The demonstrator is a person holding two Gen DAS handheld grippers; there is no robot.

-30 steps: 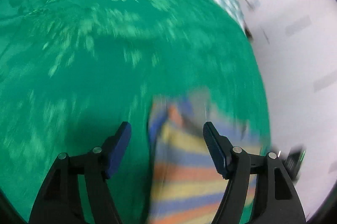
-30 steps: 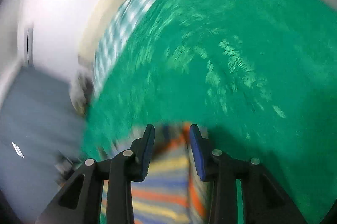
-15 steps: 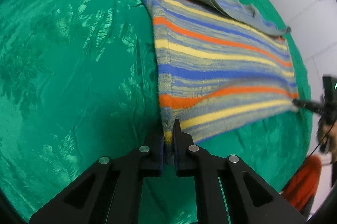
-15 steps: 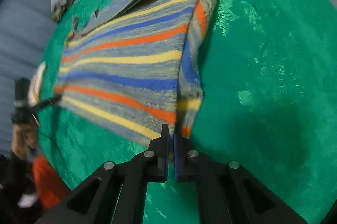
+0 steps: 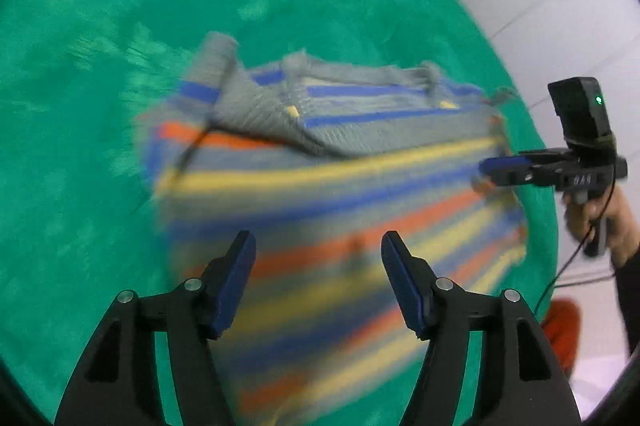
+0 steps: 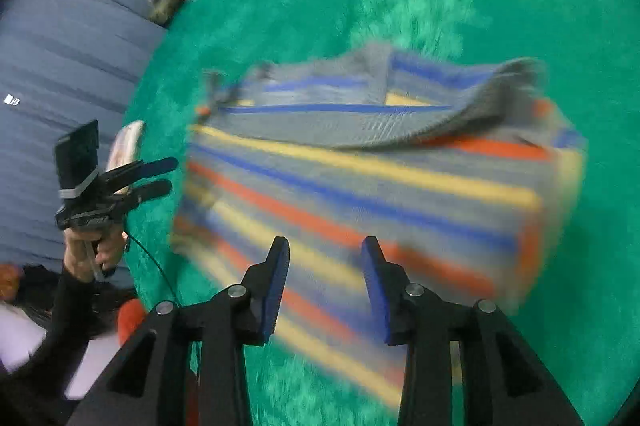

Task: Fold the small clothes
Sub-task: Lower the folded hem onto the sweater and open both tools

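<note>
On green cloth, striped sweater lengthwise L-R, collar far, both jaws apart.

A green patterned cloth covers the table; a grey sofa stands beside.

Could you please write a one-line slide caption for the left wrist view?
Open left gripper over a striped knit garment on a green cloth, right gripper at its far edge.

Both wrist views look down from close above, along parted jaws, from opposite sides; they share the striped sweater on the green surface, and each catches the other gripper
</note>
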